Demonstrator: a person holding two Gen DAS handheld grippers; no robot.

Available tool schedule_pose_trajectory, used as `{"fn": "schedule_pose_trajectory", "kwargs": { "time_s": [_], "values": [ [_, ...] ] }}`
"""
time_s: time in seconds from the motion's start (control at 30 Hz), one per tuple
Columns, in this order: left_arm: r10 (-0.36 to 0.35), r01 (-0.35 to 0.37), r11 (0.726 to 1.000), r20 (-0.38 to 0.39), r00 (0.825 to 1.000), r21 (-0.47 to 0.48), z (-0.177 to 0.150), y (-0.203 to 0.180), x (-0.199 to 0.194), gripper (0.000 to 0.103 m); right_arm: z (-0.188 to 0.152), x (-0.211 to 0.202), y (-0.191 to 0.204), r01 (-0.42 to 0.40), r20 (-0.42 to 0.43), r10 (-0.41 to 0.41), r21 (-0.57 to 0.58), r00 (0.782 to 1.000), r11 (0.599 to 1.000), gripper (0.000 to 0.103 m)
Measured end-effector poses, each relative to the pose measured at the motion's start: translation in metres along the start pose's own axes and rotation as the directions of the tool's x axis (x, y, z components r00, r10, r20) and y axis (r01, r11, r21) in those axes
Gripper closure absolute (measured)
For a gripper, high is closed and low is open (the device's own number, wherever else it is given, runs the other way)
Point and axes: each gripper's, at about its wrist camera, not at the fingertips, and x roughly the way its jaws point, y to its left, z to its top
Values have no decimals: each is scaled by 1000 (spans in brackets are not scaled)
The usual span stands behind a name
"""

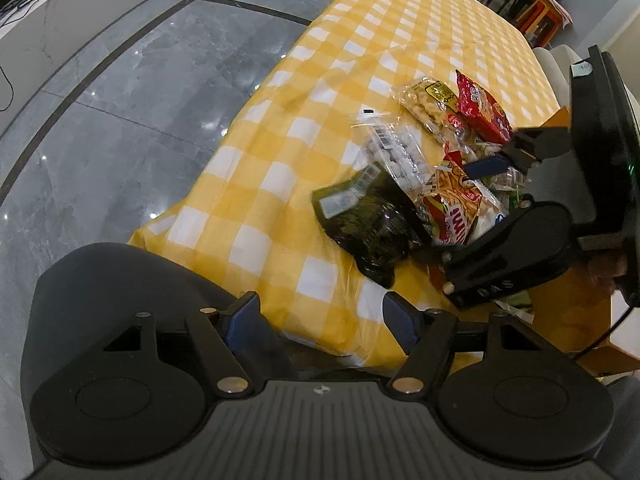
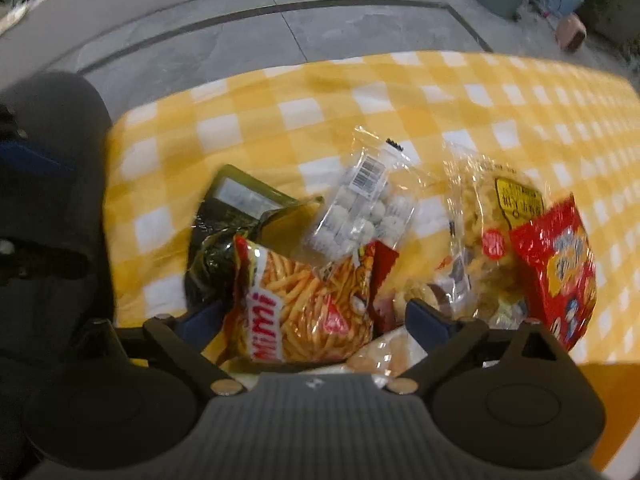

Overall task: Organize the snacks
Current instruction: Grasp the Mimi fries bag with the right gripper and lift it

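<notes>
A yellow-checked table [image 1: 280,184] carries a heap of snacks, with the orange Mimi stick-snack bag [image 2: 304,300] at its near edge. Beside that bag lie a dark green packet [image 2: 224,224], a clear bag of white balls [image 2: 360,216] and a red bag [image 2: 560,268]. The right gripper [image 2: 308,316] hangs with jaws spread wide on either side of the Mimi bag, not pressing it; the left gripper [image 1: 320,320] is apart from it, jaws open and empty.

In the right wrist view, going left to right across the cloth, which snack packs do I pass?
Dark green seaweed pack → orange fries bag → clear bag of white balls → clear bag with yellow label → red bag.
</notes>
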Motion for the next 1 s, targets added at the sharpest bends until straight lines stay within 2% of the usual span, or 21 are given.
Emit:
{"fn": "schedule_pose_trajectory", "kwargs": {
  "time_s": [0.03, 0.07, 0.13, 0.3, 0.43, 0.53, 0.63, 0.7, 0.77, 0.87, 1.0],
  "values": [
    [-7, 7, 1000, 3, 1000, -4, 0, 1, -1, 21, -1, 1, 4, 28, 12, -27, -27, 1000, 999, 20],
    [-17, 18, 1000, 7, 1000, -12, -1, 3, -2, 20, -2, -1, 8, 42, 35, -40, -51, 999, 998, 39],
    [-39, 39, 999, 14, 999, -30, 0, 6, -4, 20, -5, -6, 9, 21, 50, -20, -31, 999, 999, 42],
    [-47, 48, 998, 22, 999, -30, 2, 6, -4, 20, -16, -20, 10, 41, 66, -43, 35, 997, 999, 44],
    [-54, 55, 998, 37, 998, -36, 2, 5, -6, 18, -20, -39, -1, 36, 117, -54, 153, 992, 988, 44],
    [-74, 76, 996, 45, 996, -51, 2, 8, -6, 16, -24, -54, -11, 36, 161, -80, 259, 984, 965, 44],
    [-78, 80, 995, 39, 996, -59, 3, 8, -5, 16, -34, -74, -28, -2, 231, -110, 437, 967, 900, 44],
    [-70, 73, 994, 31, 997, -83, 5, 7, -4, 16, -49, -91, -41, -53, 269, -128, 576, 955, 816, 44],
    [-103, 105, 981, 17, 995, -165, 11, 10, 0, 16, -64, -106, -45, -76, 290, -153, 648, 945, 757, 44],
    [-133, 130, 963, 1, 991, -235, 20, 7, 5, 16, -88, -133, -37, -97, 360, -217, 683, 908, 724, 44],
    [-89, 82, 968, -19, 996, -238, 30, -10, 13, 16, -118, -154, -27, -150, 431, -244, 699, 869, 699, 44]
  ]
}}
